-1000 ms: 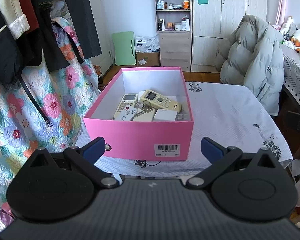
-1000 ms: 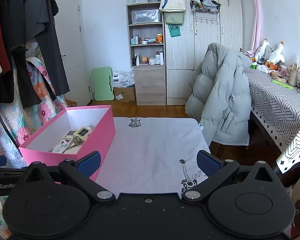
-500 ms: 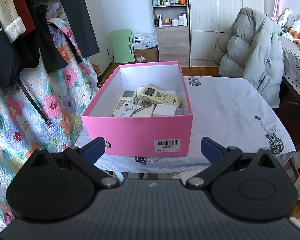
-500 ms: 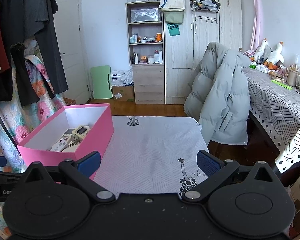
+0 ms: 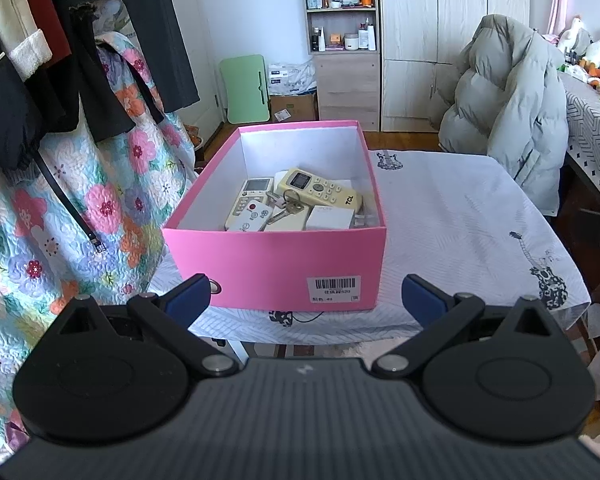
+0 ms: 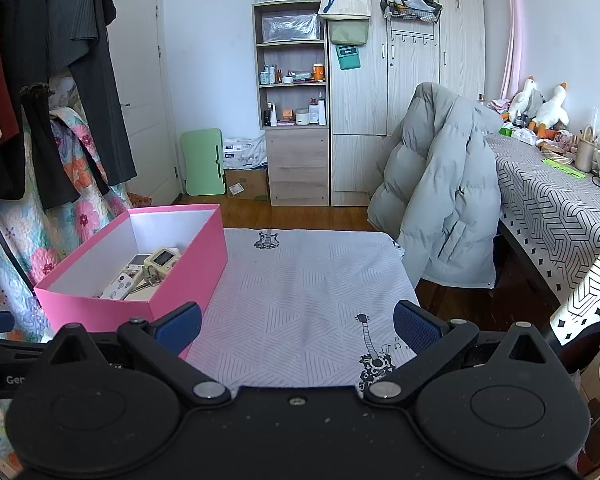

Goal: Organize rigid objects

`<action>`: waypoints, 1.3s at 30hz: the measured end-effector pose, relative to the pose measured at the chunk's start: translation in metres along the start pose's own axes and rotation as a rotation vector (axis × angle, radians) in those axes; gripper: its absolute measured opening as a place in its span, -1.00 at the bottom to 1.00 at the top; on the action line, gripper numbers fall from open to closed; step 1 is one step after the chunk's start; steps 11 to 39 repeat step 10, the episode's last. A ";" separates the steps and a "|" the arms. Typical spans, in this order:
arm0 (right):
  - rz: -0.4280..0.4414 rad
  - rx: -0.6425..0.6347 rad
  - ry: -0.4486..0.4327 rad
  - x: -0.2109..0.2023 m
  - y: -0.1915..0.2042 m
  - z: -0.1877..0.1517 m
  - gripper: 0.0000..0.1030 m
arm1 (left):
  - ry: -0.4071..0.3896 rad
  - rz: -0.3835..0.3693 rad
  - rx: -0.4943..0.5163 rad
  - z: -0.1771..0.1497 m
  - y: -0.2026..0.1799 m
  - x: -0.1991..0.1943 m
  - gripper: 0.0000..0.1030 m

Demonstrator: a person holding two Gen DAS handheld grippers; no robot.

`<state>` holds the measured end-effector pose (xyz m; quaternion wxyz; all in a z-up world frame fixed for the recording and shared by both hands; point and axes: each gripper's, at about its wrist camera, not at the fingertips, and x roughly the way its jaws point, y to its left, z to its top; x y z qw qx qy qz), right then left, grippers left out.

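**Two sets of tongs spread wide, box of remotes ahead**

Both pairs stand empty with their jaws well apart. The left tongs hang just short of the near wall of the pink shoebox, which sits on the bench under a white cloth with guitar prints. The right tongs face bare cloth, with the box off to their left.

Inside the box lie a cream TCL remote, a second remote with a display, a small white remote with a red button, a set of keys and a white card-like box; what fills the right-hand corner is too dim to name.

These should all be stiff and light. The remotes' smooth plastic may slip, so pinching across the narrow sides near mid-length seems best. The keys are loose and would dangle; take them by the ring. The cardboard box likely flexes at its walls, so grip its near rim or push from low down.
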<state>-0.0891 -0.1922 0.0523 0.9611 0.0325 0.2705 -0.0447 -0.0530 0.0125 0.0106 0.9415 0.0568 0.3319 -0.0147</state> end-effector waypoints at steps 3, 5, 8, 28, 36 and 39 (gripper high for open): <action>-0.001 0.001 0.001 0.000 0.000 -0.001 1.00 | -0.002 -0.003 0.002 -0.001 0.000 -0.001 1.00; -0.001 0.001 0.001 0.000 -0.001 -0.003 1.00 | -0.006 -0.002 0.007 -0.001 -0.001 -0.002 1.00; -0.001 0.001 0.002 0.000 -0.001 -0.003 1.00 | -0.004 -0.004 0.012 -0.001 -0.002 -0.002 1.00; -0.002 0.001 0.003 0.000 -0.002 -0.003 1.00 | 0.004 -0.006 0.021 -0.001 -0.004 -0.002 1.00; -0.002 0.001 0.003 0.000 -0.002 -0.003 1.00 | 0.004 -0.006 0.021 -0.001 -0.004 -0.002 1.00; -0.002 0.001 0.003 0.000 -0.002 -0.003 1.00 | 0.004 -0.006 0.021 -0.001 -0.004 -0.002 1.00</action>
